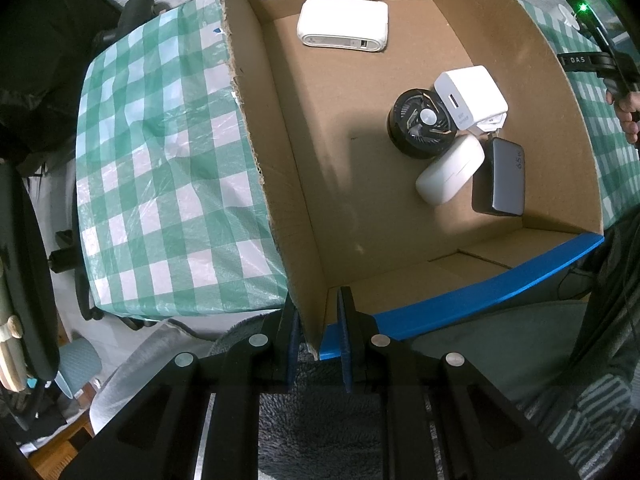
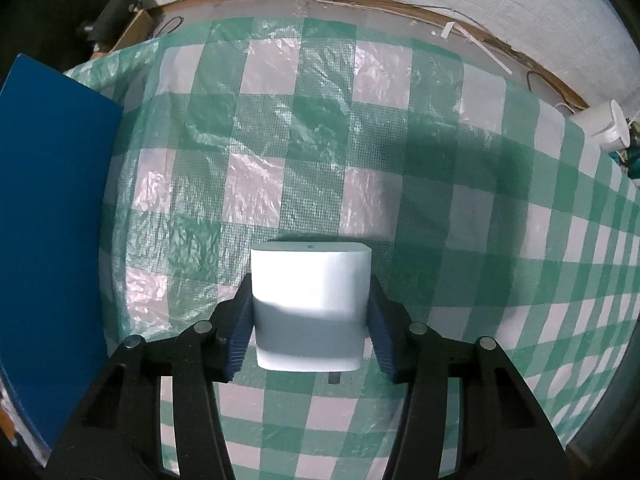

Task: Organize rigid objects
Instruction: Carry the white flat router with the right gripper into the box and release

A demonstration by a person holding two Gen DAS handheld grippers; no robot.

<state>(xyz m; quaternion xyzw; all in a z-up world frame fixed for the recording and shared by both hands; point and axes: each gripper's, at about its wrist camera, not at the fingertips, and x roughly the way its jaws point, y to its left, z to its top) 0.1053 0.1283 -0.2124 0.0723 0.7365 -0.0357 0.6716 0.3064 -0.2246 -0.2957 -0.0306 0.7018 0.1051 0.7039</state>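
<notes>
In the left wrist view my left gripper (image 1: 319,330) is shut on the near corner of an open cardboard box (image 1: 288,184) with blue outer walls. Inside the box lie a white flat device (image 1: 343,24), a black round fan (image 1: 420,122), a white charger cube (image 1: 470,94), a white oval case (image 1: 450,170) and a dark grey power brick (image 1: 500,178). In the right wrist view my right gripper (image 2: 310,320) is shut on a white charger block (image 2: 310,306), held over the green checked tablecloth (image 2: 320,140). The box's blue wall (image 2: 52,200) stands to its left.
The right hand-held gripper's black handle (image 1: 600,60) shows at the far right of the left wrist view. A white cup (image 2: 608,124) sits at the table's far right edge. Cables and a wooden strip (image 2: 400,4) run along the white wall behind. A chair (image 1: 36,240) stands left of the table.
</notes>
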